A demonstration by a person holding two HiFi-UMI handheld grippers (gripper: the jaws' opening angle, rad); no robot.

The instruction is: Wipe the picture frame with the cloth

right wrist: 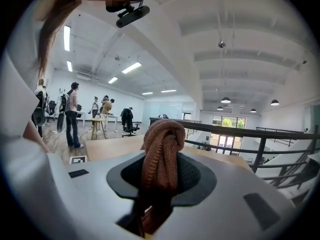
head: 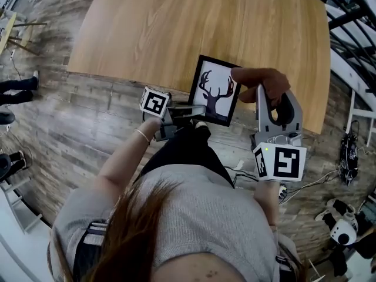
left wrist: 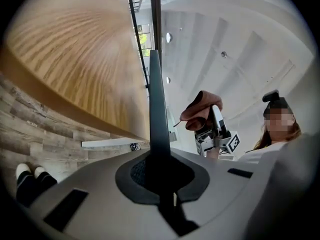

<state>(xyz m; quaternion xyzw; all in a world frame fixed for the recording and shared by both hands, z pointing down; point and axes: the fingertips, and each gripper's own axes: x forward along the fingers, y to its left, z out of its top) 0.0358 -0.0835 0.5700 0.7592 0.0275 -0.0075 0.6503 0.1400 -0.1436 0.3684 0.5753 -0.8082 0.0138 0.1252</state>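
Above the table [head: 176,22] edge, picture frame [head: 215,91] clamped edge-on between left gripper [head: 197,109] jaws, brown cloth [head: 261,78] clenched in right gripper [head: 265,96] jaws beside frame's far corner.

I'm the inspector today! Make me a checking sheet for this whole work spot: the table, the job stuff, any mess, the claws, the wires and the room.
Surface: wooden table, light grain.
Job's things: picture frame with a deer picture, held up by the table's near edge; brown cloth bunched at its top right corner.
Clutter: nothing seen.
Grippers: left claw shut on the picture frame's edge; right claw shut on the cloth.
Cables: white cable on the floor, right side.
Surroundings: plank floor; railing; people standing far off.
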